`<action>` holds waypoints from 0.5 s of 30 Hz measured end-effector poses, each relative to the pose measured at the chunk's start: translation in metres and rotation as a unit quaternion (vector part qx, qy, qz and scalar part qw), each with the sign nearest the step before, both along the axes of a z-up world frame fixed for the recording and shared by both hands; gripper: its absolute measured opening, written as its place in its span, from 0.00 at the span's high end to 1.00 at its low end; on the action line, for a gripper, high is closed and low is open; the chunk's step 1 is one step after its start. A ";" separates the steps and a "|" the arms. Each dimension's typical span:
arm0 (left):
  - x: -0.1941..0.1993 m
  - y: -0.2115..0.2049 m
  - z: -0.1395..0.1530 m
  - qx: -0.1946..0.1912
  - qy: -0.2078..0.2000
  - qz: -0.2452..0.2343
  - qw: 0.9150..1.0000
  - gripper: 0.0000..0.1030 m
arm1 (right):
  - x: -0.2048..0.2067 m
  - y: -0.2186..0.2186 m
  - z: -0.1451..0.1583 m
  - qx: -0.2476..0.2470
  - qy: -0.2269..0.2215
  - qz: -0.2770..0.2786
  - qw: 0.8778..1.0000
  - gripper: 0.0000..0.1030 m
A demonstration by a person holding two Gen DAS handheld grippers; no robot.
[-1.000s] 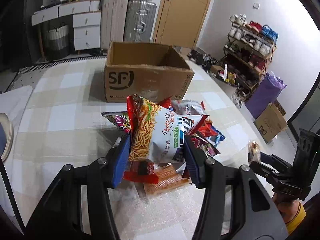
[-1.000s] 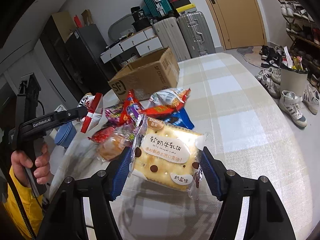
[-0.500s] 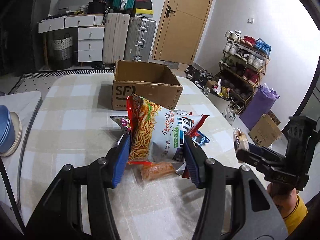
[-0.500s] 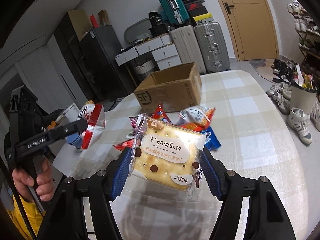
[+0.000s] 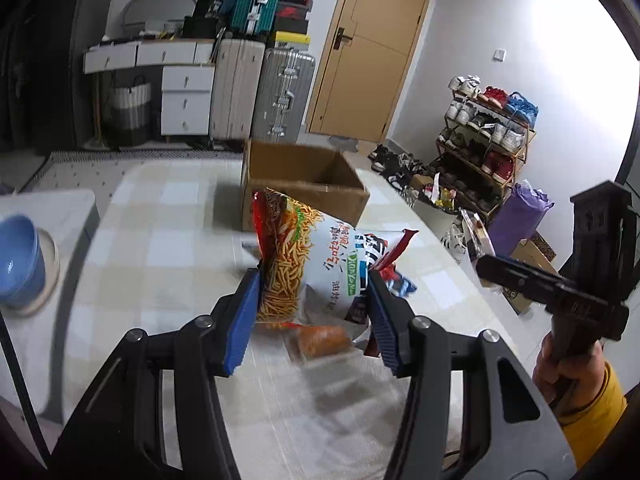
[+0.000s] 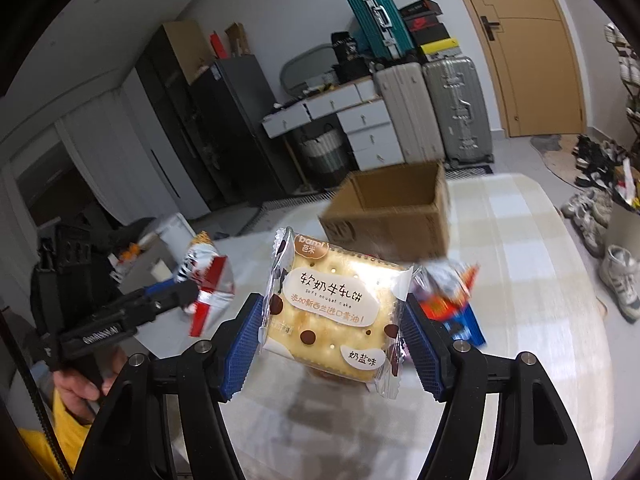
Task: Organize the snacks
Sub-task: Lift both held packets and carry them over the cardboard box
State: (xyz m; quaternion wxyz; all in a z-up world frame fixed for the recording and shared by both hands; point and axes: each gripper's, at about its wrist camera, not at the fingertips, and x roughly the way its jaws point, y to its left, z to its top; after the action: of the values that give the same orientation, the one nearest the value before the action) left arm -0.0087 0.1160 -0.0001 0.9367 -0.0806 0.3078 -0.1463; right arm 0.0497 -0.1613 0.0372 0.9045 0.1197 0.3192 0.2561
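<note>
Up off the table [image 5: 168, 240], the left gripper [image 5: 314, 304] pinches a bag of noodle-stick snacks [image 5: 308, 264] between its blue pads, the bag standing upright with its red edge on top. Over on the other side, the right gripper [image 6: 334, 330] clamps a clear-wrapped cracker pack [image 6: 334, 312] by its two side edges, label facing the camera. Below both, a few loose snack packets [image 6: 452, 300] lie on the checked tablecloth, near the open cardboard box [image 5: 300, 184] at the far end of the table. Blue bowls [image 5: 18, 256] sit stacked on a side surface to the left. Suitcases [image 5: 260, 92] stand against the far wall.
</note>
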 end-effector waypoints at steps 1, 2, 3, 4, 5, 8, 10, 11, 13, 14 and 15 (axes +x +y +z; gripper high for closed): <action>0.002 0.003 0.008 0.002 -0.004 -0.002 1.000 0.52 | 0.006 0.002 0.010 0.001 -0.005 0.003 1.000 0.34; 0.003 0.006 0.017 0.005 -0.009 -0.004 1.000 0.52 | 0.012 0.003 0.016 0.001 -0.007 0.004 1.000 0.34; 0.007 0.008 0.024 0.007 -0.013 -0.005 1.000 0.52 | 0.020 0.005 0.025 0.005 -0.010 0.007 1.000 0.34; 0.012 0.011 0.033 0.010 -0.018 -0.005 1.000 0.52 | 0.028 0.007 0.033 0.008 -0.011 0.012 1.000 0.34; 0.016 0.013 0.041 0.011 -0.021 -0.005 1.000 0.52 | 0.037 0.009 0.040 0.009 -0.012 0.015 1.000 0.34; 0.037 0.020 0.062 0.004 -0.024 -0.004 1.000 0.52 | 0.065 0.015 0.059 0.008 -0.014 0.020 1.000 0.34; 0.058 0.023 0.076 -0.003 -0.020 -0.001 1.000 0.52 | 0.083 0.019 0.069 0.002 -0.013 0.019 1.000 0.34; 0.069 0.023 0.081 -0.005 -0.018 0.001 1.000 0.52 | 0.096 0.022 0.073 0.000 -0.012 0.021 1.000 0.34; 0.093 0.023 0.090 -0.005 -0.010 0.007 1.000 0.52 | 0.115 0.027 0.079 -0.008 -0.015 0.021 1.000 0.34; 0.104 0.021 0.092 -0.004 -0.007 0.008 1.000 0.52 | 0.124 0.029 0.081 -0.014 -0.018 0.020 1.000 0.34; 0.116 0.020 0.095 -0.002 -0.003 0.009 1.000 0.52 | 0.134 0.031 0.082 -0.019 -0.020 0.020 0.999 0.34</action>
State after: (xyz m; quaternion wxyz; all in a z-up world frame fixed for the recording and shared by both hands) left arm 0.1076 0.1355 0.0951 0.9387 -0.0847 0.3040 -0.1386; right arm 0.1839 -0.1298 0.1194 0.9075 0.0912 0.3079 0.2708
